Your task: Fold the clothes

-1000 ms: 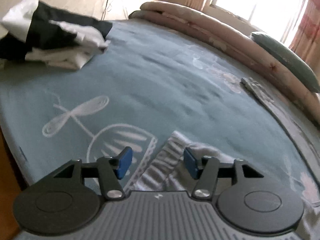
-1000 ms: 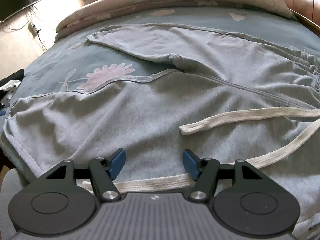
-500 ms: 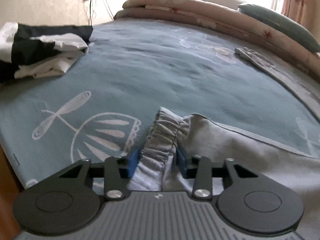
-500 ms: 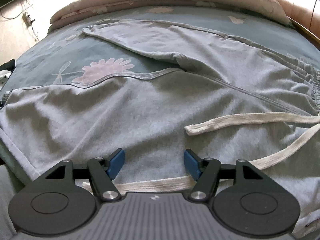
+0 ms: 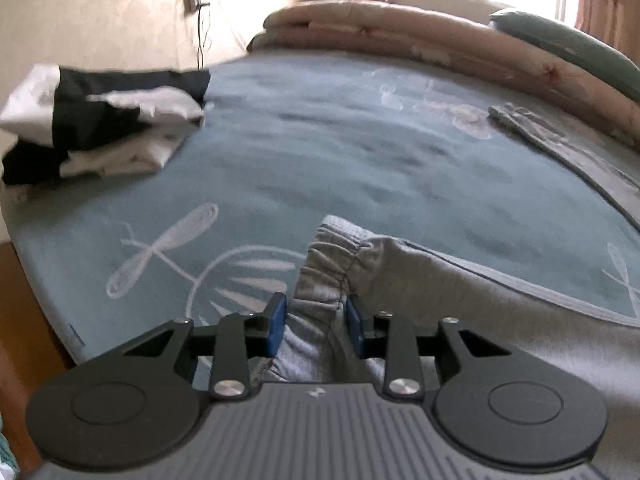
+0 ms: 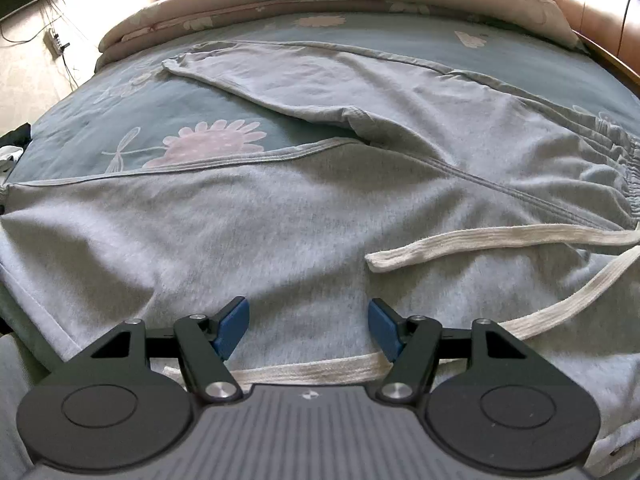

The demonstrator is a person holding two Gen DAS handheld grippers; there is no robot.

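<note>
Trouser cuff [image 5: 328, 280] between opening left tongs [image 5: 316, 322]

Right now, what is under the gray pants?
Under the gray pants lies the blue flowery bedspread, showing between the legs. What else is beneath the cloth is covered.
</note>
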